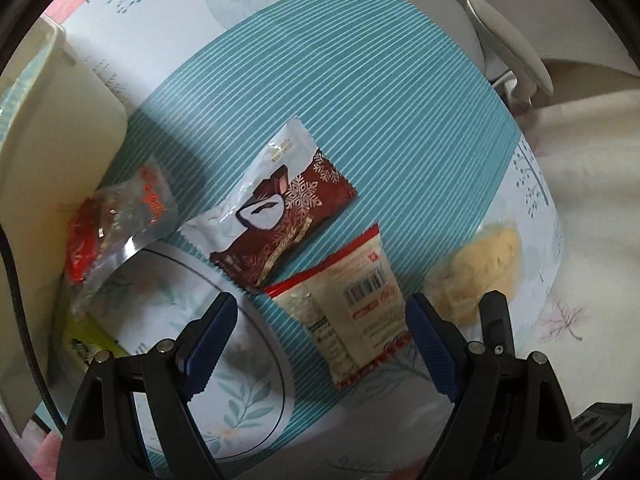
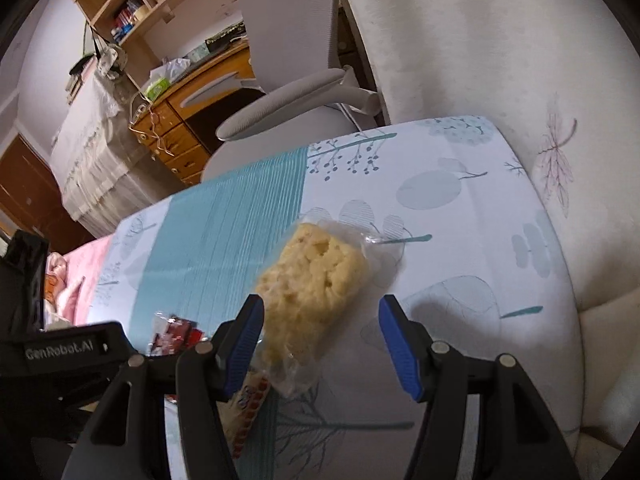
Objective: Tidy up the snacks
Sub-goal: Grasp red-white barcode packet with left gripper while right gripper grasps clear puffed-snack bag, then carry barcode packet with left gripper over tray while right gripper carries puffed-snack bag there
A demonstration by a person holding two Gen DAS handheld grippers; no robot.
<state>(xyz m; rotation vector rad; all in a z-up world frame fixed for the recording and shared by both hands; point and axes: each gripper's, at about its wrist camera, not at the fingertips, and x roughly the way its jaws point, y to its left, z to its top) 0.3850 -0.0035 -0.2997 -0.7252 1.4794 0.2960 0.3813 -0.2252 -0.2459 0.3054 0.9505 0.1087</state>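
Left wrist view looks steeply down on a table (image 1: pixel 360 80) under a cloth printed with teal stripes and pale leaves, and on it lie four snack packets that can be told apart. A tall cream container (image 1: pixel 60 128) stands at the left edge, the largest thing on the cloth. Next in size, the brown-and-white packet (image 1: pixel 276 216) with snowflakes lies in the middle, well ahead of the left gripper (image 1: pixel 320 340). Its jaws stand wide apart with nothing clamped, and the cream packet with a barcode (image 1: pixel 356 304) lies on the cloth between the two blue pads, touching neither as far as can be seen. A clear packet with red print (image 1: pixel 120 216) leans against the container's foot, partly over the rim of a glass plate (image 1: pixel 276 360). A green-yellow object at the lower left is too hidden to name. Right wrist view shows the right gripper (image 2: pixel 322 340) with jaws likewise apart and empty, the yellow cake in clear wrap (image 2: pixel 316 280) lying just ahead of and between the fingertips. One grey chair (image 2: pixel 288 96) stands beyond the table's far edge, and a wooden desk (image 2: pixel 192 120) with shelves behind it.
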